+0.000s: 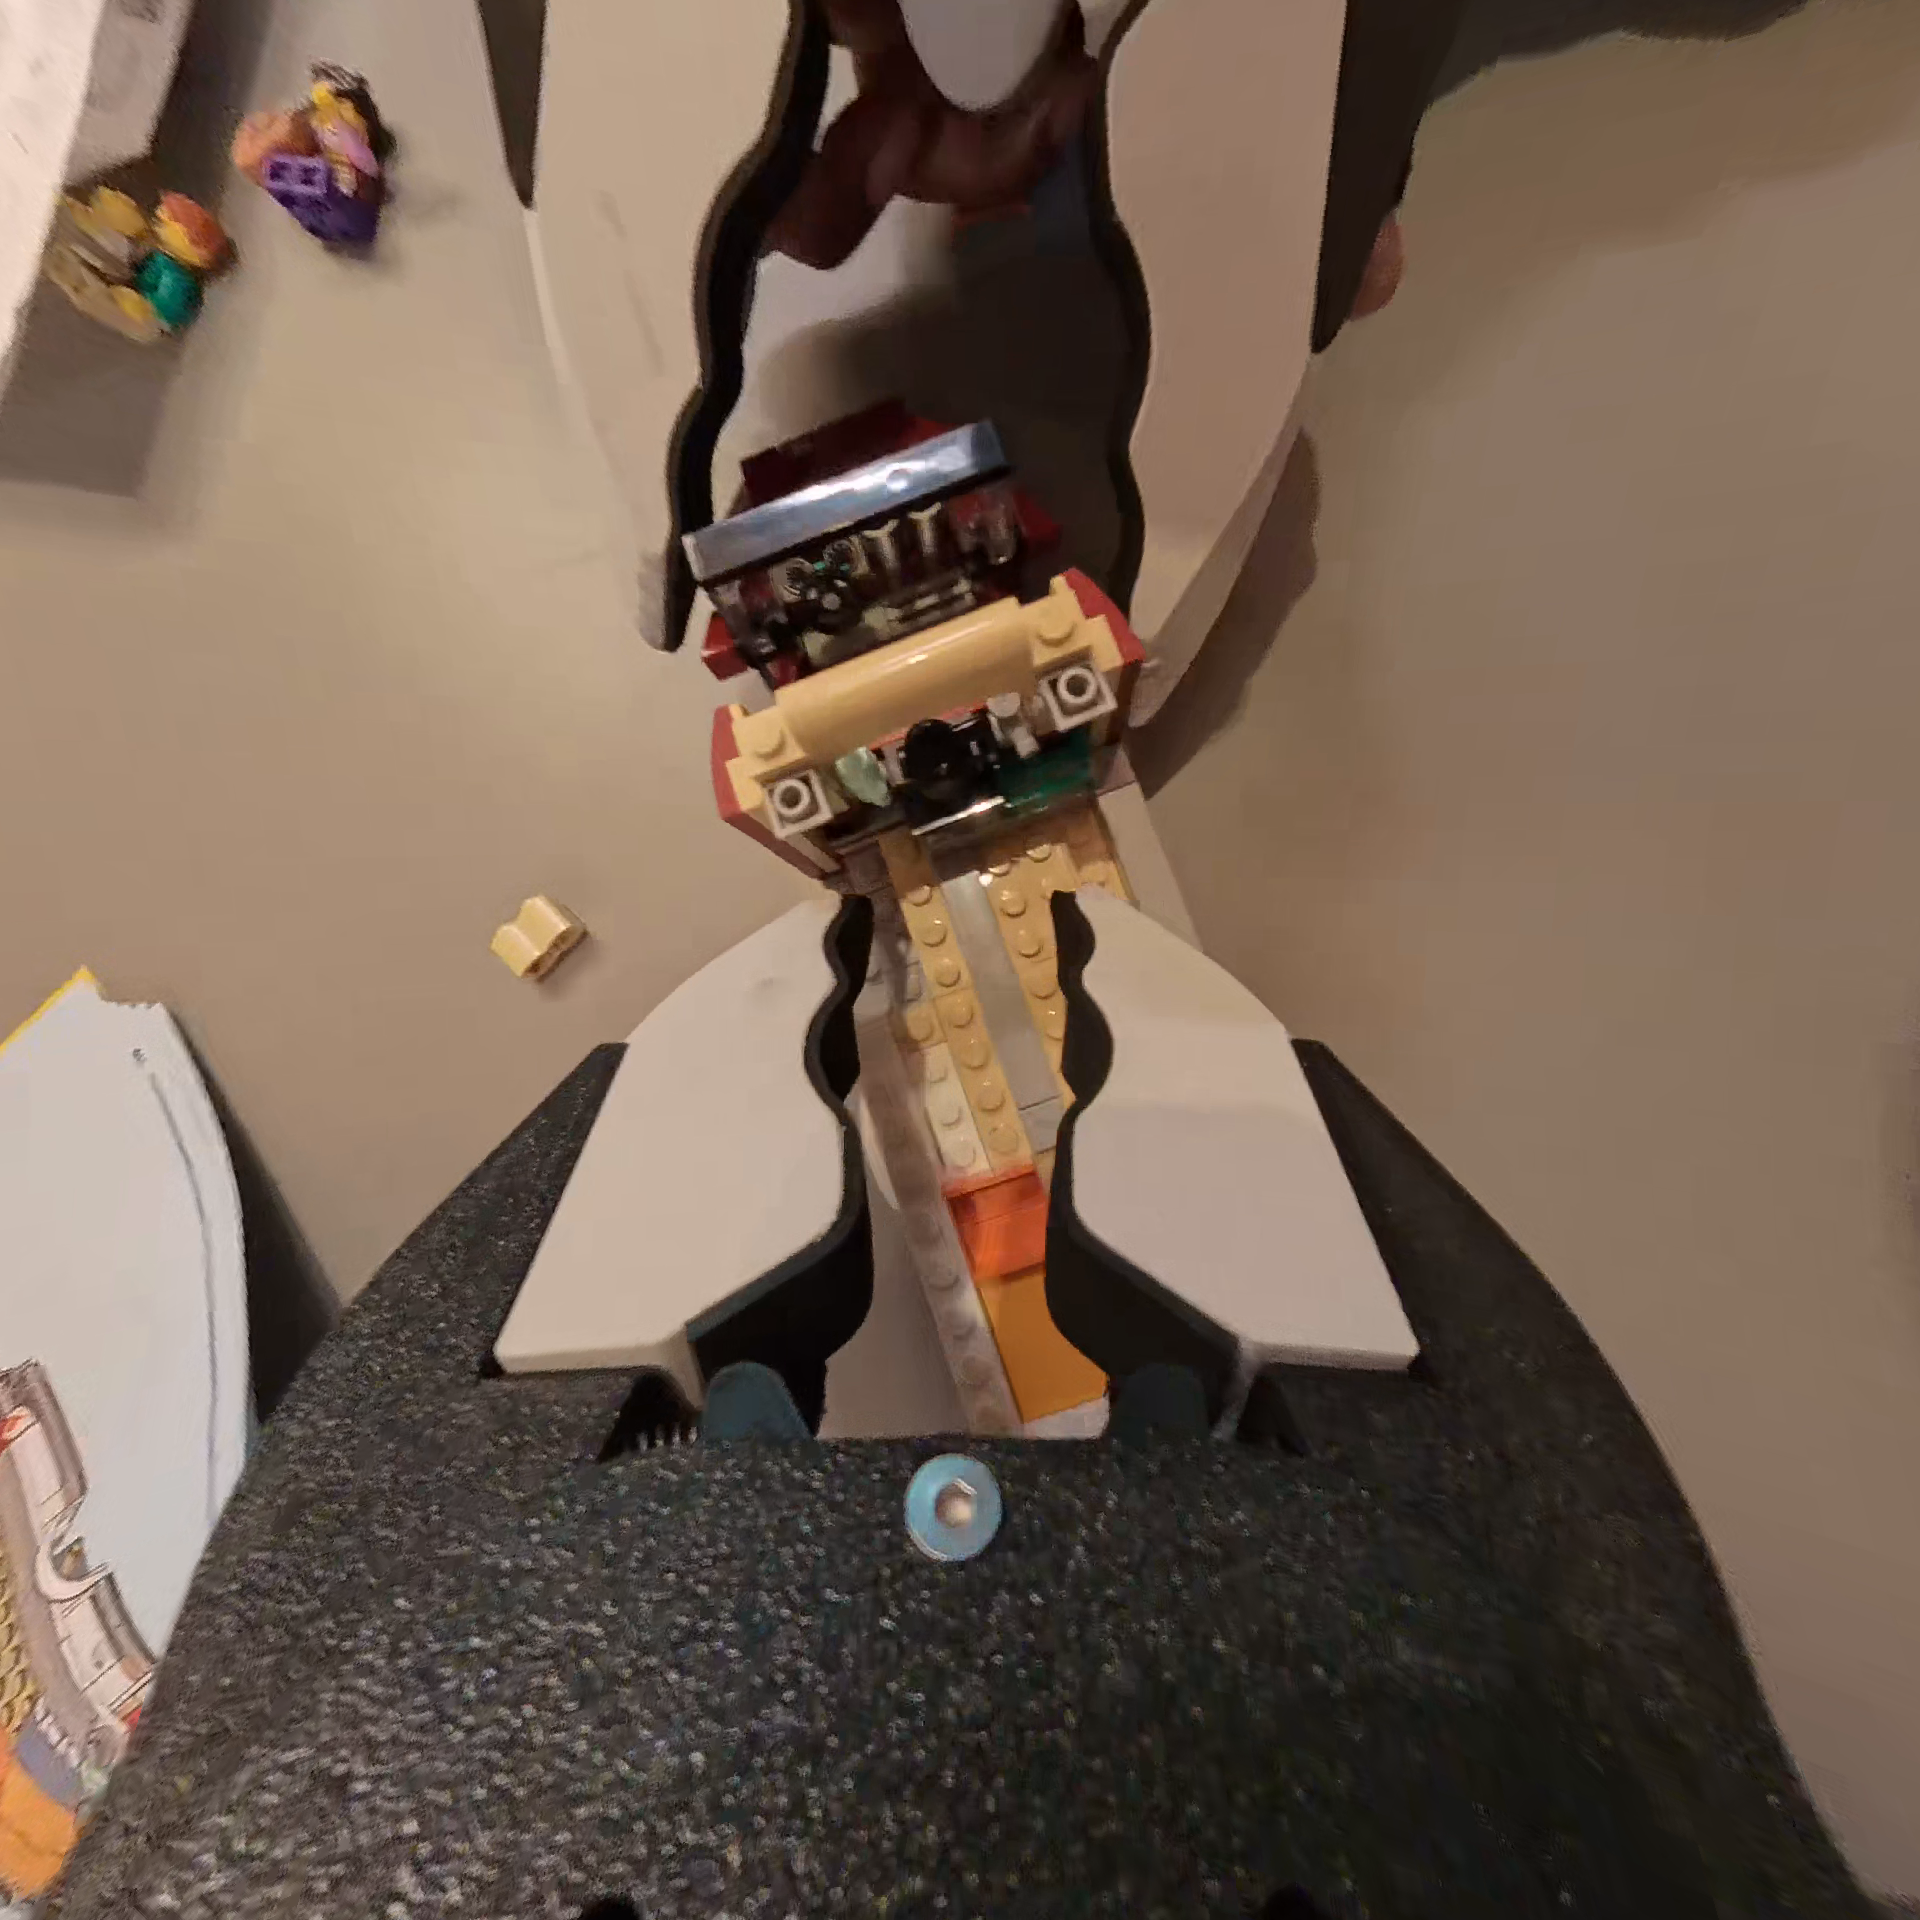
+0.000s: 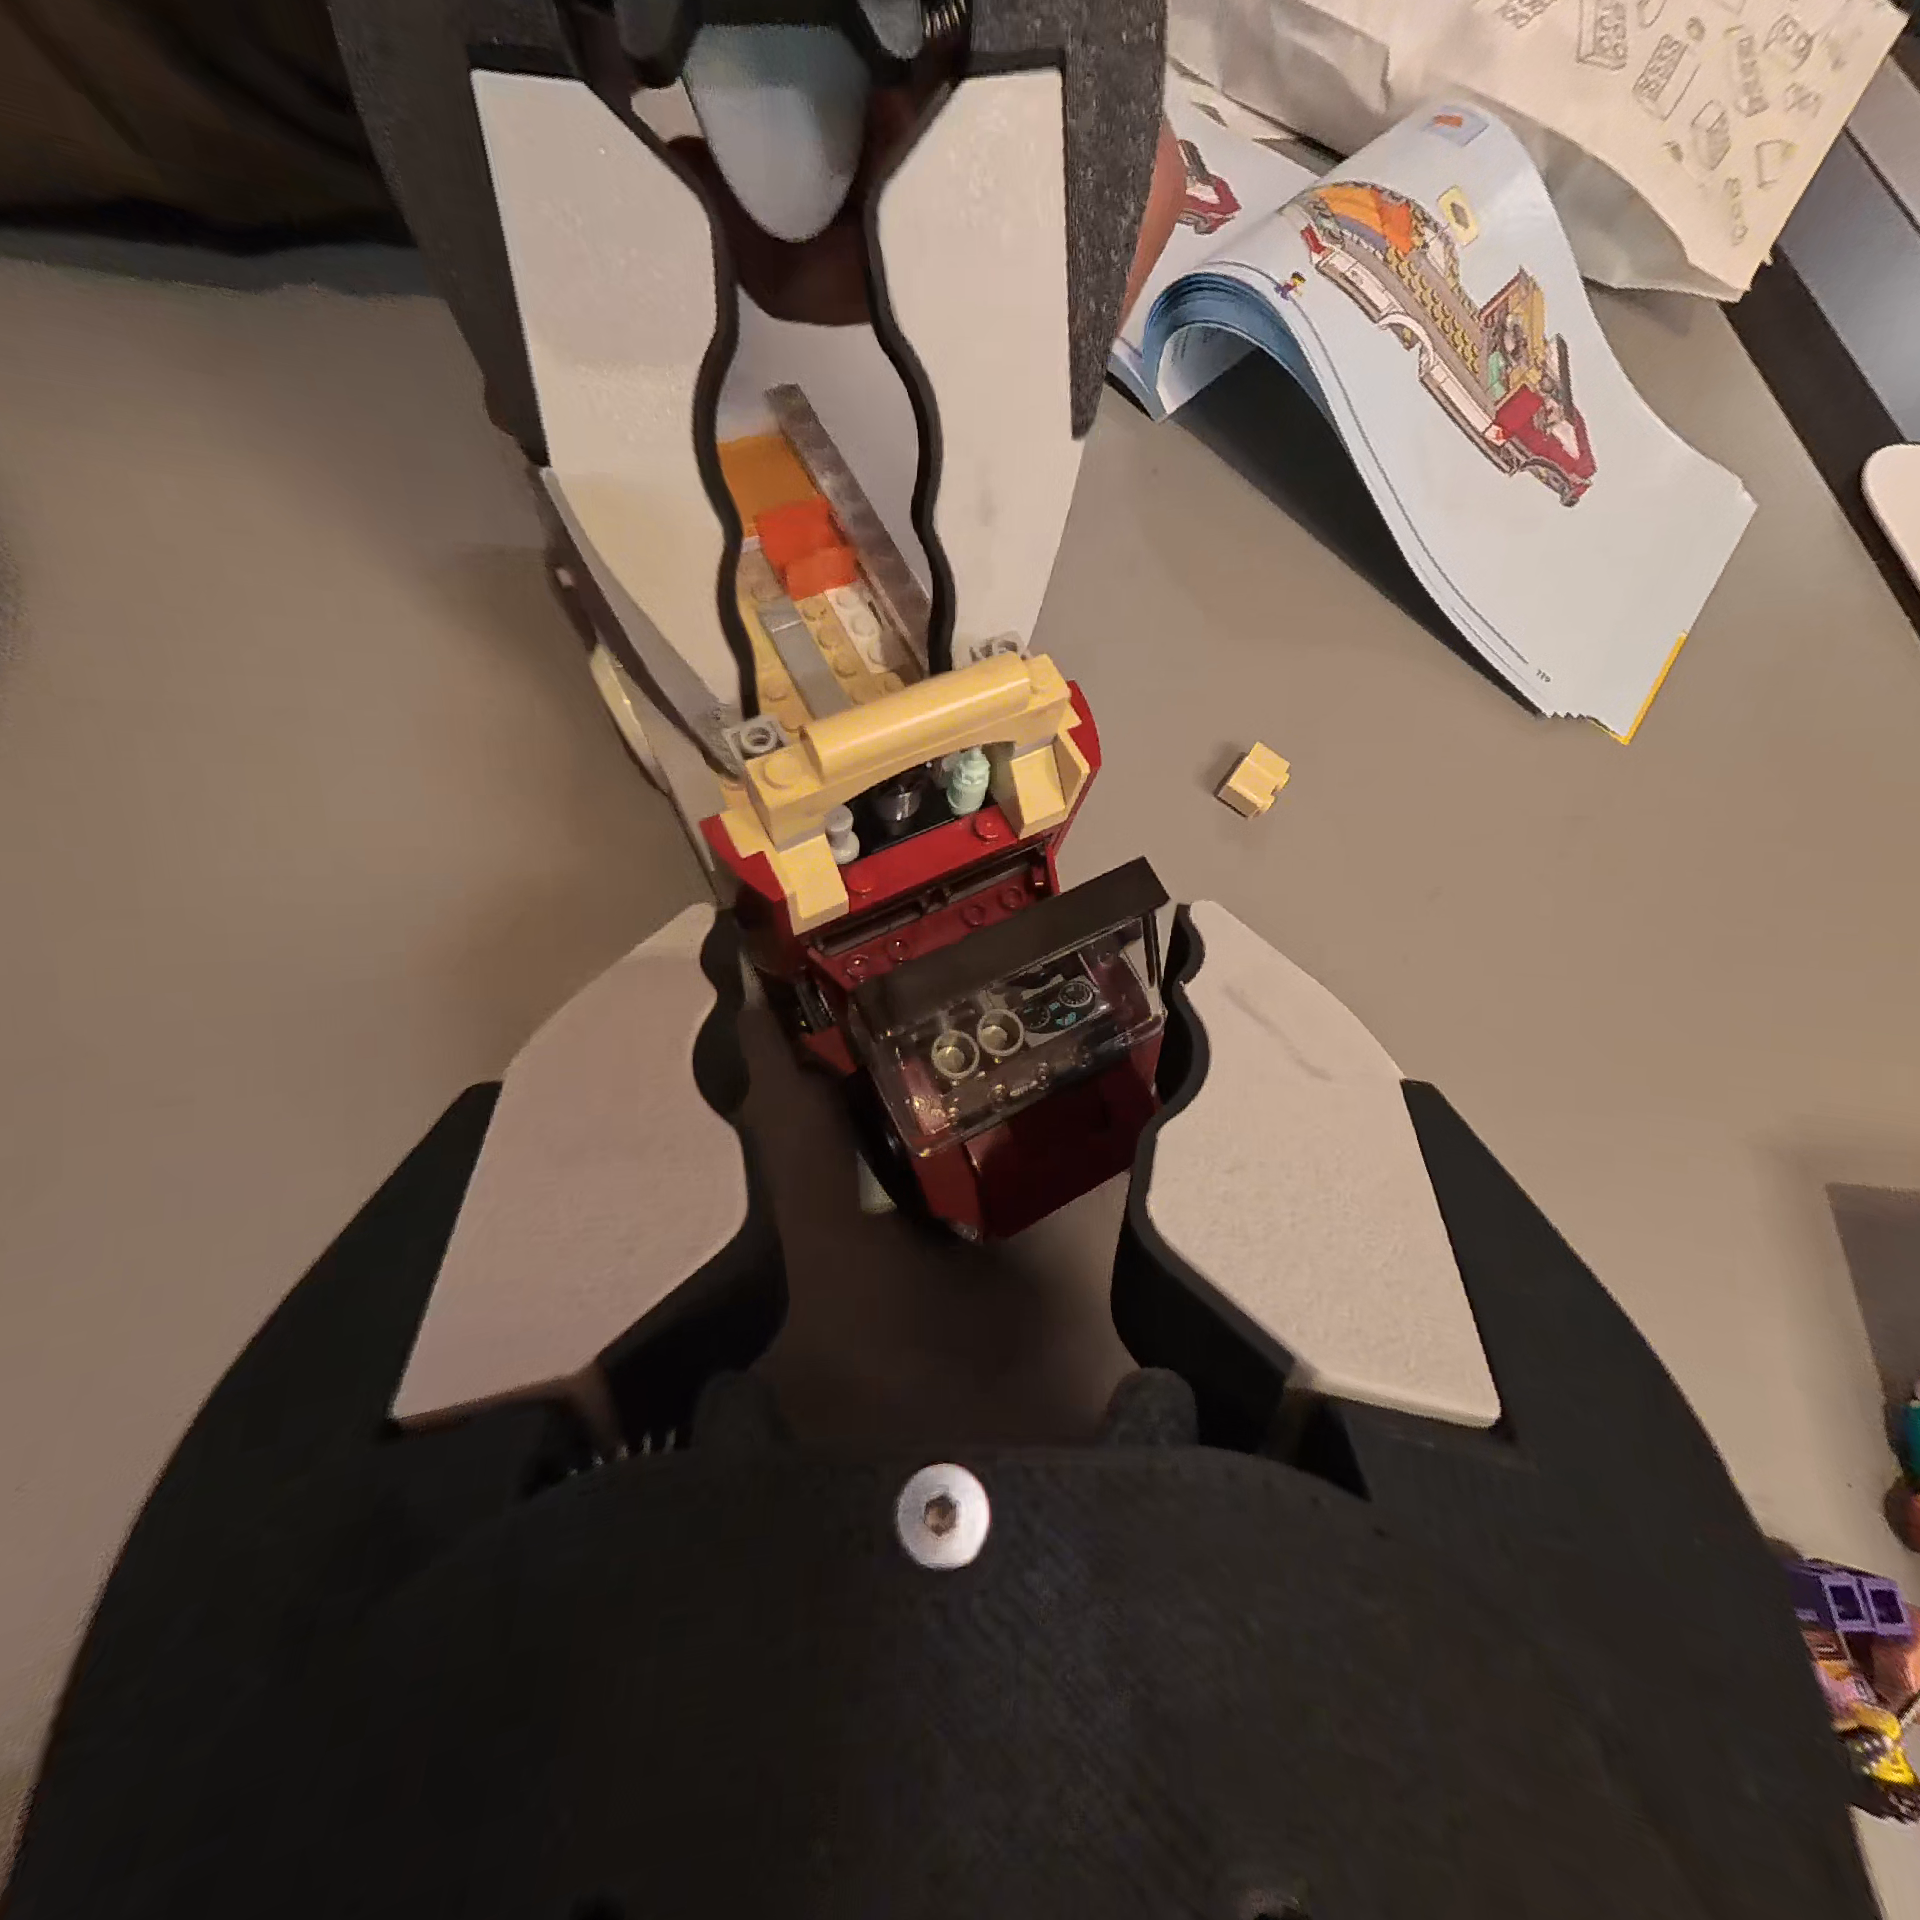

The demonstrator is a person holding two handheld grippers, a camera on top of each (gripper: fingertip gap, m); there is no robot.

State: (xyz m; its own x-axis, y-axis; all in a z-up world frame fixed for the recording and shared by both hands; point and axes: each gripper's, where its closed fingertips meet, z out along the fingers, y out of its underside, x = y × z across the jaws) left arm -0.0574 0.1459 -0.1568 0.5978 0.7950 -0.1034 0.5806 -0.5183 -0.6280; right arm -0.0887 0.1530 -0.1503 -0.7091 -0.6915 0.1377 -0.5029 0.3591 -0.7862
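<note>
Item: brick truck (image 1: 914,707), red cab, clear windscreen, tan arch, long tan-and-grey bed with orange tiles at the rear

Left gripper (image 1: 956,914): clenched on the bed, pads against its two long sides

Right gripper (image 2: 956,935): spread wide, straddling the cab; a dark gap shows at one pad, so not gripping

Surroundings: grey table (image 2: 312,623); loose tan brick (image 2: 1252,779) just beside the truck; open booklet (image 2: 1455,364) further off; small brick figures (image 1: 312,156) well apart near the table edge

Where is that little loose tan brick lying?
The loose tan brick lies alone on the grey table, between the toy truck and the open instruction booklet.
</note>
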